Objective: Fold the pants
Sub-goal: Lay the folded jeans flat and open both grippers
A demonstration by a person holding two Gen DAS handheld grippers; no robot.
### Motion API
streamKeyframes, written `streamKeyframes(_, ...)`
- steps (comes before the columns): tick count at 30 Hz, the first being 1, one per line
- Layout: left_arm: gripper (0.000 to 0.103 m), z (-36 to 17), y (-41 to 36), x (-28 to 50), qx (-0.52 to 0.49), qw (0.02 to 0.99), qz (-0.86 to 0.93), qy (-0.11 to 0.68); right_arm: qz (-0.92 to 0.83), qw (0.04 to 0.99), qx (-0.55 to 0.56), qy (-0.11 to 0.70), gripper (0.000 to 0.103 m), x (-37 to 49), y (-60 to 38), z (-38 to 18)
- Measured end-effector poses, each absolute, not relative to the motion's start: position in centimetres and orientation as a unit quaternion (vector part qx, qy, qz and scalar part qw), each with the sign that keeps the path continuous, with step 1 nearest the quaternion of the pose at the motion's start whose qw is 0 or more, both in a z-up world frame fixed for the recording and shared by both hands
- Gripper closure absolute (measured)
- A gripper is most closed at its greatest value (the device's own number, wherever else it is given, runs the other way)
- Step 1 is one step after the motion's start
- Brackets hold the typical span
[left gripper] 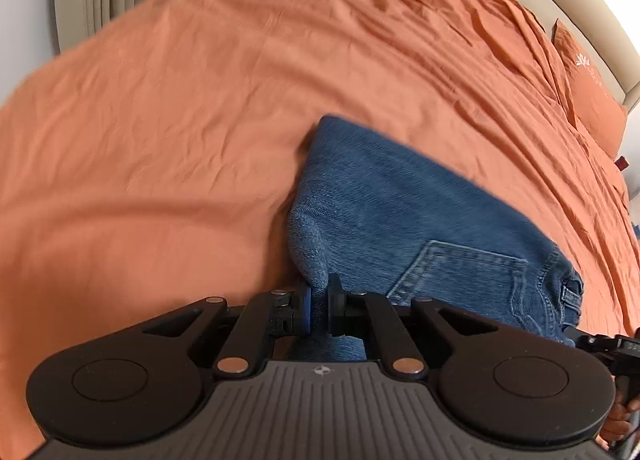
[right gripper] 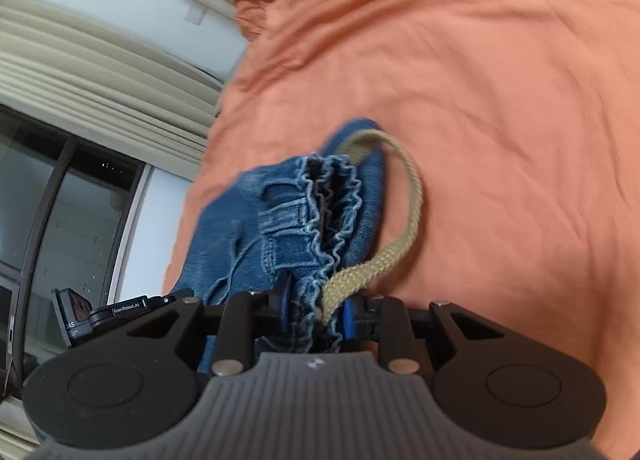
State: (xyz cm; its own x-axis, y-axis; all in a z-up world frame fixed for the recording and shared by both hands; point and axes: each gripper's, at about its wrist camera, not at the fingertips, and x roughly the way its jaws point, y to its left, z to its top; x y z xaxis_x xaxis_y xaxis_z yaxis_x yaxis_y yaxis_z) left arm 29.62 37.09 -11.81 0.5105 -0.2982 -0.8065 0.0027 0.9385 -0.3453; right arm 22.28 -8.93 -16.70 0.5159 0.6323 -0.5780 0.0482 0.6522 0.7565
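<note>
both tongs are gripping the pants (left gripper: 404, 212) rn. left tongs (left gripper: 319, 310) are pressed nearly together, pinching a folded denim edge near the back pocket (left gripper: 460, 276). right tongs (right gripper: 316, 316) are pinching the gathered elastic waistband (right gripper: 332, 200) w/ the tan drawstring (right gripper: 408, 196) looping out beside it, one end running in btwn the jaws.

pants are lying on the bed, on the orange sheet (left gripper: 180, 120), already looking like a compact bundle: in the left view they're showing as a short doubled slab w/ a rounded fold on the left side, far end resting on the sheet. near end is looking lifted in the tongs, tho blur is making that hard to confirm.

judging progress: at least one fold is looking done, prob legs doubled over. still left: laying the held end down flat, maybe one more fold, tucking the drawstring, letting go. can't tell how many layers are in there.
</note>
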Motion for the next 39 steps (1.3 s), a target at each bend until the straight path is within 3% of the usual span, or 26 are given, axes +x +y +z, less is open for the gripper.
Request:
streamKeyframes(8,0.076,-11.2,37.7,29.2,-0.093,0.850,-0.091,0.511,0.168,0.797,0.351,0.463,0.076,22.7,-8.6,-17.0)
streamKeyframes(12,0.079,-8.2,37.8,26.9,0.008,0.851,-0.067,0.520,0.157,0.825,0.293,0.457,0.063,22.0,-8.2,-14.2)
streamKeyframes(19,0.079,-0.2,38.6,21.5,0.111,0.867,-0.021,0.485,0.128,0.895,0.142,0.404,0.062,18.0,-7.1,-8.0)
streamKeyframes(22,0.079,1.8,37.4,19.6,0.126,0.877,-0.022,0.463,0.162,0.911,0.091,0.368,0.067,16.1,-5.1,-6.0)
streamKeyframes(25,0.079,0.2,35.0,18.5,0.116,0.882,-0.040,0.456,0.191,0.916,0.038,0.350,0.070,14.7,-2.3,-5.5)
streamKeyframes(32,0.078,-9.3,31.1,18.1,0.126,0.865,-0.035,0.484,0.191,0.908,-0.010,0.373,0.071,14.8,0.3,-9.3)
streamKeyframes(39,0.077,-11.5,31.5,19.2,0.135,0.848,-0.045,0.511,0.186,0.886,0.002,0.426,0.071,16.8,0.3,-13.1)
